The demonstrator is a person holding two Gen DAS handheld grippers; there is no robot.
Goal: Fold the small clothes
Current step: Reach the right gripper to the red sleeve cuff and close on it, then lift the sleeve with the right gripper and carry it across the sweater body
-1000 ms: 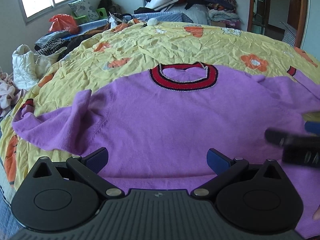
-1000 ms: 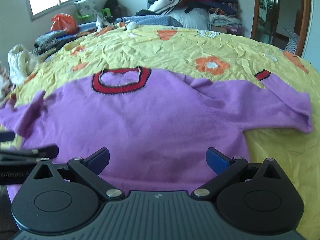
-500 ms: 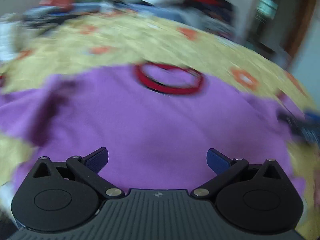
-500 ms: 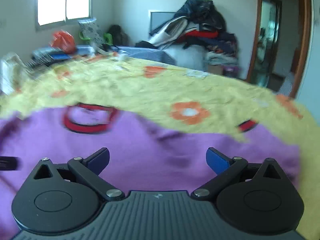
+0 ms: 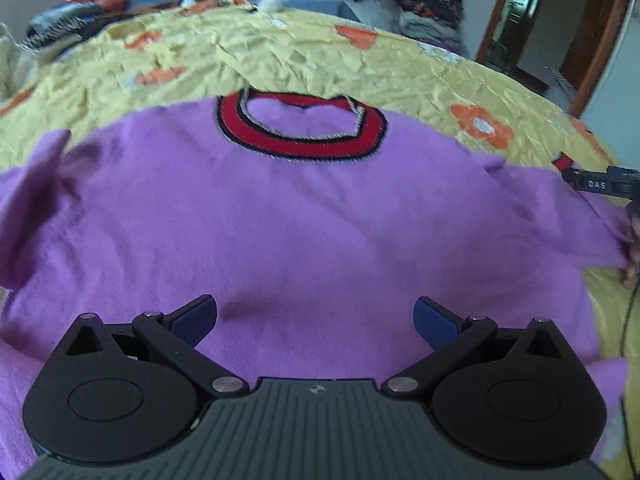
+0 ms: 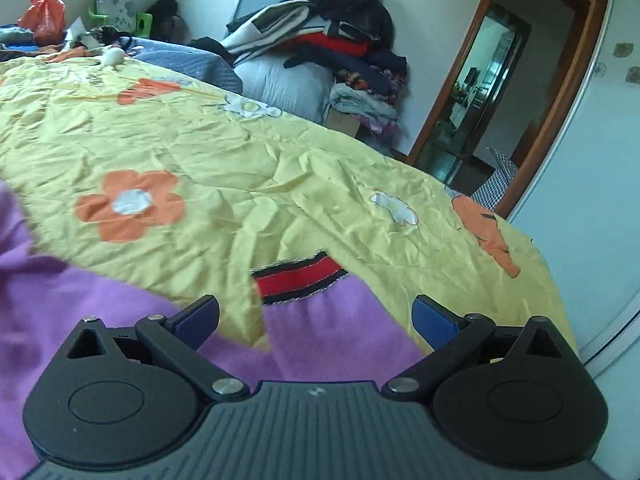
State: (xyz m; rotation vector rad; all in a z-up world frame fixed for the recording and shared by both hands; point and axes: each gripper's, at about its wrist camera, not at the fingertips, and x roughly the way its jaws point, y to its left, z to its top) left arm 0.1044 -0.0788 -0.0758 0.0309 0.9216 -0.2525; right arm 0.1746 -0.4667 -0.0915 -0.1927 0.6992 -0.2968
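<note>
A purple sweater (image 5: 304, 216) with a red and black collar (image 5: 300, 142) lies spread flat on the yellow flowered bedspread (image 5: 304, 56). My left gripper (image 5: 316, 316) hovers open over the sweater's lower body, nothing between its fingers. In the right wrist view, my right gripper (image 6: 316, 316) stands open above the sweater's right sleeve (image 6: 340, 328), whose red and black cuff (image 6: 300, 278) lies just ahead of the fingers. The right gripper's black tip (image 5: 596, 184) also shows at the right edge of the left wrist view, over that sleeve.
Piles of clothes (image 6: 340, 48) are stacked beyond the bed's far side. An orange bag (image 6: 44, 16) and other items sit near the window at the far left. A wooden doorway (image 6: 492, 92) opens at the right. The bed's right edge (image 6: 560, 304) drops off near my right gripper.
My right gripper has swung to the right, from over the sweater's body to its right sleeve and cuff. My left gripper has shifted right toward the middle of the sweater.
</note>
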